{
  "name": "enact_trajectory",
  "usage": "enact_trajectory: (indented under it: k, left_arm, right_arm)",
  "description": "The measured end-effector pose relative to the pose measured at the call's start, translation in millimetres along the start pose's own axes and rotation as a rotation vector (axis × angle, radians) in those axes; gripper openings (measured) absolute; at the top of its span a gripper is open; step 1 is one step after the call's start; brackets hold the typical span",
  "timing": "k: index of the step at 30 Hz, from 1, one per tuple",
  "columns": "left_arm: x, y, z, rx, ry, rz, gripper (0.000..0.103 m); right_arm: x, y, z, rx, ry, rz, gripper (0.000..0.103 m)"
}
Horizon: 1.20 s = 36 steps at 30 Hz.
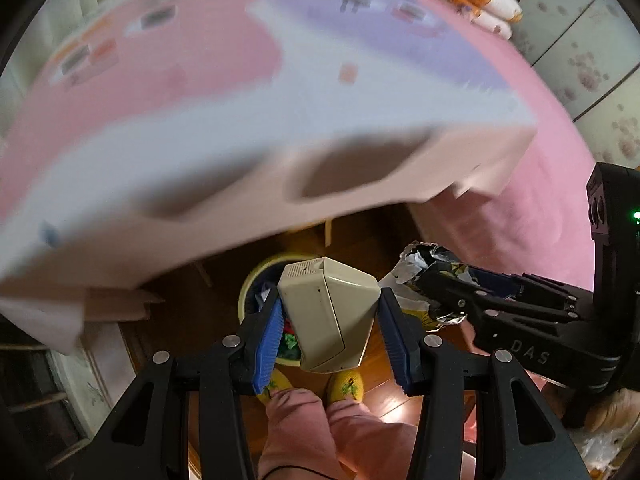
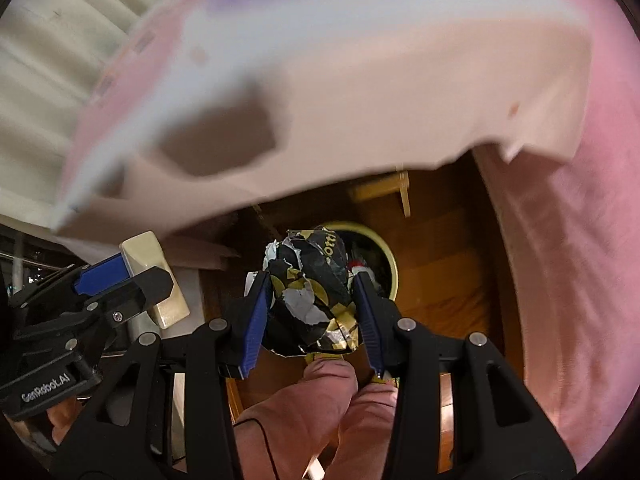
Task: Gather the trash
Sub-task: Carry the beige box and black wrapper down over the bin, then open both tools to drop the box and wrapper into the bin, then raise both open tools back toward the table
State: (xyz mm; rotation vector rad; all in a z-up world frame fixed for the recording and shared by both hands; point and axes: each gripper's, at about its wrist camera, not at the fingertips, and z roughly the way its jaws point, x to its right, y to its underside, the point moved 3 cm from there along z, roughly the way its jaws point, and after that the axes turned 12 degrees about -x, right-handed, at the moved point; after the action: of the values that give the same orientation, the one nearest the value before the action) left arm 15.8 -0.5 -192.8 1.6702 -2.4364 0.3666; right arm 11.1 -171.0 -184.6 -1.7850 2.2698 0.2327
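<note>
Left gripper (image 1: 329, 316): clamped on beige plastic box (image 1: 330, 316). Right gripper (image 2: 310, 312): clamped on crumpled black-and-gold wrapper (image 2: 310, 300). Both held above yellow-rimmed bin (image 2: 390, 256) on wooden floor (image 2: 448, 264). Far: blurred pink-and-white carton (image 1: 240, 120).

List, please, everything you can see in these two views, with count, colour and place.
box: one, beige, in the left gripper
crumpled wrapper: one, black, gold and white, in the right gripper
bin: one, pale yellow rim, on the floor below both grippers, trash inside
carton: one, pink, white and purple, blurred, above the bin
bed cover: one, pink, right
slippers: two, yellow
left gripper: shut on box
right gripper: shut on wrapper
</note>
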Motion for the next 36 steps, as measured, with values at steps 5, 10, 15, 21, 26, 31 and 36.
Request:
enact_trajectory:
  k: [5,10,15,21,26,31,36]
  left_arm:
    - [-19.2,6.3,81.0,-0.047,-0.02,-0.018,0.046]
    - [-39.7,-3.5,149.4,-0.079,-0.053,-0.001,0.047]
    - [-52.6,-0.7,192.9,-0.084,-0.086,0.025,0.047]
    - [-59.3,-0.1,222.8,-0.103,-0.123,-0.004,0.076]
    - [-70.7,4.1,228.8,-0.117,-0.151,-0.034,0.089]
    - [-70.7,12.9,209.6,-0.118,-0.168,-0.056,0.089]
    - [-60.4,20.9,169.6,-0.105,-0.17,-0.09,0.089]
  right_arm:
    - [20.6,4.1,82.6,-0.042,0.015,0.013,0.039]
    - [35.1,0.5,157.2,-0.077,0.026,0.013,0.039]
    - [45.2,-4.8,210.3,-0.111,0.017,0.022,0.04]
    - [56.0,-4.0,247.5,-0.15,-0.013,0.066,0.045]
    - [60.9,-2.1,255.0,-0.149,-0.027,0.088,0.051]
    - [60.6,-5.7,240.5,-0.132,-0.024,0.098,0.056]
    - [52.7,-4.1,202.5,-0.121,-0.023,0.095,0.056]
